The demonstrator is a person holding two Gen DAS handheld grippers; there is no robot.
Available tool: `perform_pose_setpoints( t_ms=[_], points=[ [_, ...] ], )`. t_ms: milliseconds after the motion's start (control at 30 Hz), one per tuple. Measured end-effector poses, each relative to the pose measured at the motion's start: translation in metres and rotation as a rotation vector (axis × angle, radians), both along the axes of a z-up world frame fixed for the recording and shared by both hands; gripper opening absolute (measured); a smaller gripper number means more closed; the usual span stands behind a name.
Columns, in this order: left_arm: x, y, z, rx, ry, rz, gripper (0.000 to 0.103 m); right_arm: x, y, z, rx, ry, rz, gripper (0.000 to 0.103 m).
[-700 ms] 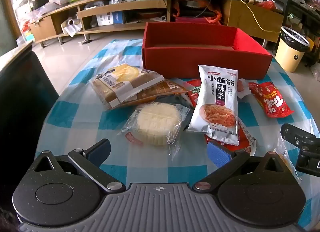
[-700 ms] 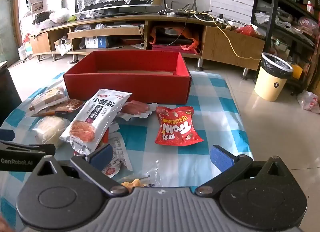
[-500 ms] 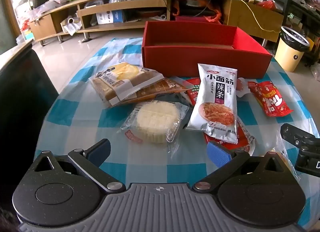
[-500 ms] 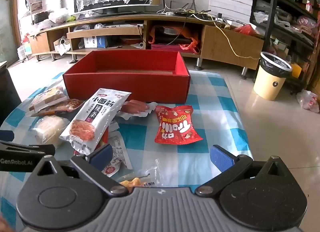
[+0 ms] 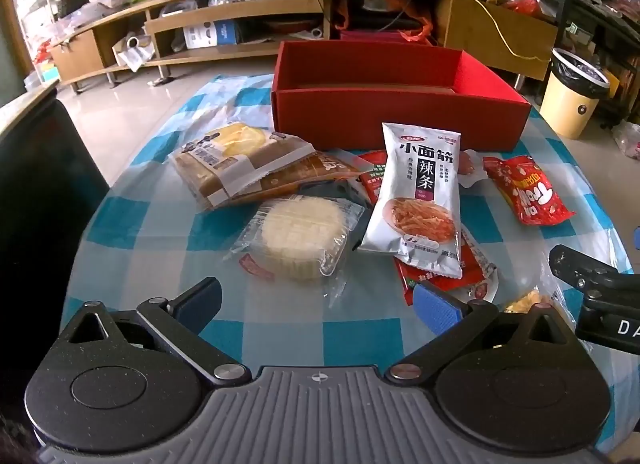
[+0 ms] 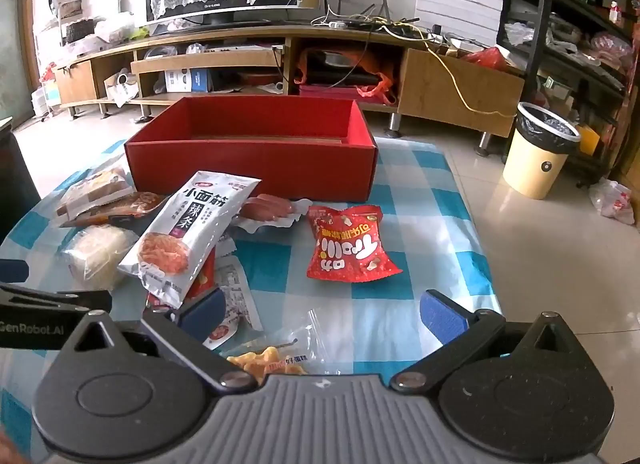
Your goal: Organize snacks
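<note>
Hovering with jaws spread, the left gripper (image 5: 316, 300) and right gripper (image 6: 322, 316) grasp nothing; snacks lie ahead, the red box (image 6: 256, 160) beyond. Risk: the overlapping white packet (image 5: 416, 200) drags neighbours.

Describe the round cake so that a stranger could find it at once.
Start at the red box at the far side of the checked table. Nearer than it lies a heap of packets; the round cake is at its near left. It alone is pale, disc-shaped and in clear wrap.
</note>
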State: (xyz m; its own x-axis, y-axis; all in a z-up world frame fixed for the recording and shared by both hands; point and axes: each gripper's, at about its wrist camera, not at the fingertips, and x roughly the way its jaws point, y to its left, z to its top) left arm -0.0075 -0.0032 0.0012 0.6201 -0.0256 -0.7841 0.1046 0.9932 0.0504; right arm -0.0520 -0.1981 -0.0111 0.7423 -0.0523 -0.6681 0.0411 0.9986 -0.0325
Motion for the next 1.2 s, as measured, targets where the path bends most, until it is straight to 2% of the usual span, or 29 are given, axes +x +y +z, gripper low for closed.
perform_pose_setpoints(
  t_ms=[1200],
  points=[
    [-0.0038,-0.003,-0.0017,0.001,0.011,-0.014,0.103,0.0012,0.0047,-0.0076,-0.008,0.03,0.012,0.101]
  ],
)
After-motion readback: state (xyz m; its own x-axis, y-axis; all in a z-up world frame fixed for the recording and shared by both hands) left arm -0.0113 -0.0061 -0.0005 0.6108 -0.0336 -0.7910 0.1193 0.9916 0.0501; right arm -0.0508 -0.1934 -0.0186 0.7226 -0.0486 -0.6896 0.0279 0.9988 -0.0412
